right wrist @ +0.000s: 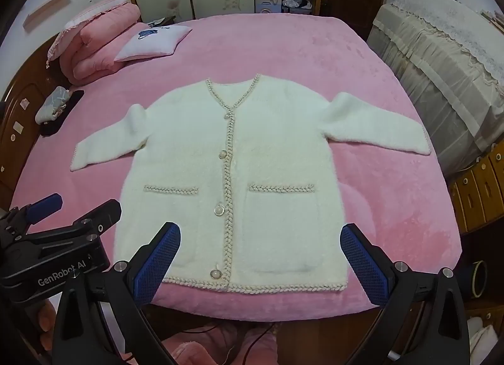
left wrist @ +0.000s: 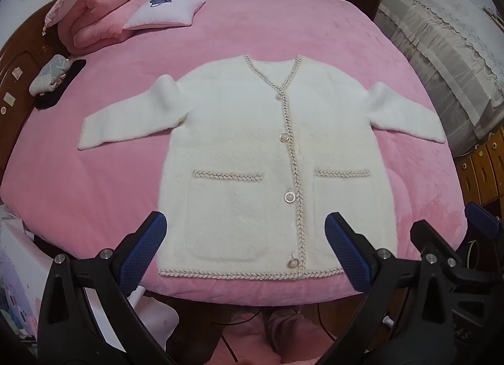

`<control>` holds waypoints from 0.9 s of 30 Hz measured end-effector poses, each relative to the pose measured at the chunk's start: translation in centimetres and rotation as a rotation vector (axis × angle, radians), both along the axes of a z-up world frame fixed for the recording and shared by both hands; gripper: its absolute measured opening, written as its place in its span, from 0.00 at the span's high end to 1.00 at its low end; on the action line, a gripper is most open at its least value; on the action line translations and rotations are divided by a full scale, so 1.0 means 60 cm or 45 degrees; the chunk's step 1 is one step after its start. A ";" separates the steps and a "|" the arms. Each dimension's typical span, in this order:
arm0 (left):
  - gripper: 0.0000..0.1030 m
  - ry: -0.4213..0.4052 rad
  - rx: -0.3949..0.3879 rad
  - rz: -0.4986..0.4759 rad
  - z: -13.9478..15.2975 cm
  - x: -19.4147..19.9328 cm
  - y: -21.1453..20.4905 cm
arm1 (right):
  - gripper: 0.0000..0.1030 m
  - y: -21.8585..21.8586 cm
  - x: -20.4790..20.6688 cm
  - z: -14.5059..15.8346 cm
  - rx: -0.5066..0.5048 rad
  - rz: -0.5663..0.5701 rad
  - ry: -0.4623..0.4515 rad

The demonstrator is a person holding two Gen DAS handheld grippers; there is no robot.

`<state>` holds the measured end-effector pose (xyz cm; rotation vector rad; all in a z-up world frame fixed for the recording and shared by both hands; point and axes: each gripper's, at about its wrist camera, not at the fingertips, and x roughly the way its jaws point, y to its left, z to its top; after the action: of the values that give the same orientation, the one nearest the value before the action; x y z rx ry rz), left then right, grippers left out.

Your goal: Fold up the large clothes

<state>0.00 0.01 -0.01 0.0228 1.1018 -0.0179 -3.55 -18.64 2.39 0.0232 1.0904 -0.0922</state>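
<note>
Cardigan (left wrist: 252, 157) flat mid-bed (left wrist: 315, 27); pillow (left wrist: 163, 12) behind-left — folded quilt (left wrist: 100, 15) beside it.

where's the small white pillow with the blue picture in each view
Left wrist view: the white pillow lies upper left, on the far part of the pink bed.
Right wrist view: the white pillow lies upper left, a bit lower.
Shared landmark: the folded pink quilt just left of it.

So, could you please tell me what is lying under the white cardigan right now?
The white cardigan lies flat on the pink blanket that covers the bed. Pink shows all around it; whatever lies directly beneath its body and sleeves is covered.
</note>
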 end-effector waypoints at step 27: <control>0.03 -0.022 -0.002 -0.014 0.008 -0.010 -0.002 | 0.00 0.009 -0.013 0.035 -0.064 -0.010 -0.043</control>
<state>-0.57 -0.08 0.47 0.0277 1.0843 -0.0287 -4.30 -18.08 4.47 -0.0162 1.0536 -0.1260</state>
